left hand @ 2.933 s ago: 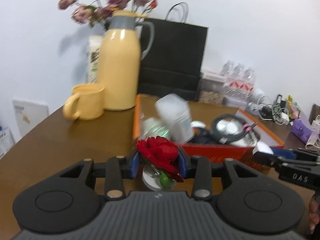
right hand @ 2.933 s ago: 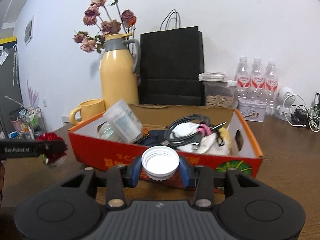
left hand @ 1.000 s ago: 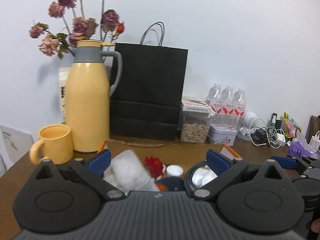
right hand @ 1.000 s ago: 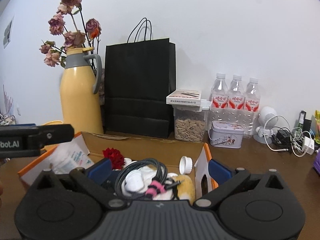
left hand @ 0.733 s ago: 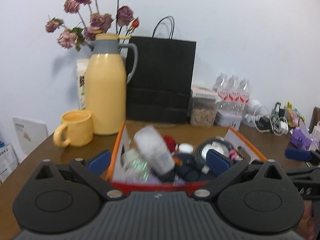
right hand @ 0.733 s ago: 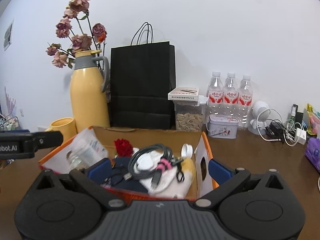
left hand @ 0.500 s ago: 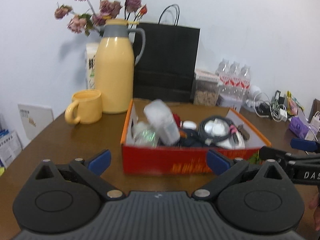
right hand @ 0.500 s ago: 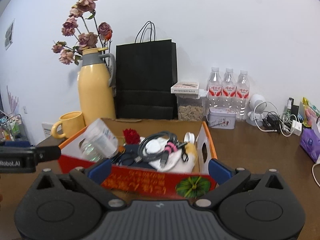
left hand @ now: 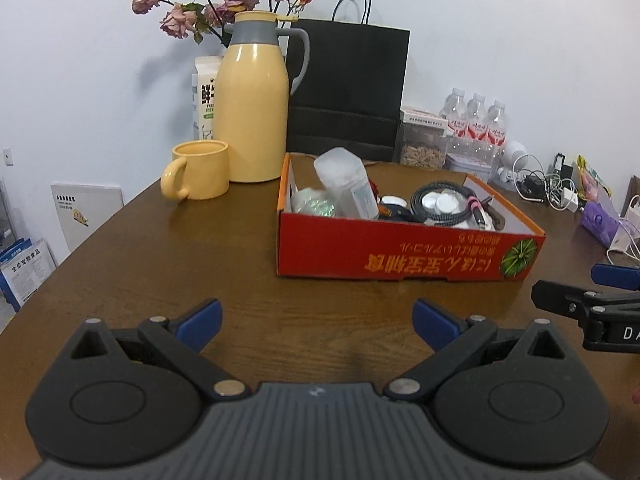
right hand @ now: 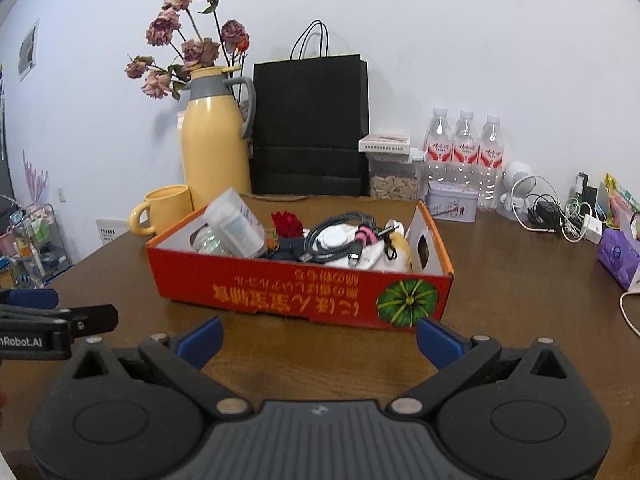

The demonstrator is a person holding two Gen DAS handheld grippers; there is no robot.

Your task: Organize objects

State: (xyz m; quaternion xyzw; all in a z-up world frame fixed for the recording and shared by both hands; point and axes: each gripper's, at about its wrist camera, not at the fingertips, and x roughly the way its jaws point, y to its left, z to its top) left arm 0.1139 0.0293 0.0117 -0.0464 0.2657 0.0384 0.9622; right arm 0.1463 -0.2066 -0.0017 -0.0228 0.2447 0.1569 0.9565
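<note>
An orange-red cardboard box (left hand: 404, 256) (right hand: 304, 286) sits on the brown wooden table. Inside lie a red rose (right hand: 286, 224), a clear plastic container (left hand: 348, 188) (right hand: 236, 222), a coiled black cable (left hand: 444, 200) (right hand: 340, 232) and white caps. My left gripper (left hand: 316, 322) is open and empty, over bare table in front of the box's left corner. My right gripper (right hand: 318, 340) is open and empty too, just in front of the box's long side. Each gripper shows at the edge of the other's view.
A yellow jug (left hand: 252, 108) with dried roses, a yellow mug (left hand: 198, 176) and a black paper bag (left hand: 346, 88) stand behind the box. Water bottles (right hand: 464, 148), a snack jar, a tin and tangled chargers (right hand: 560, 216) line the back right. A purple pack (right hand: 618, 256) lies far right.
Both grippers let go of the rose and the white cap into the box, opened, then drew back and lower toward the near table edge.
</note>
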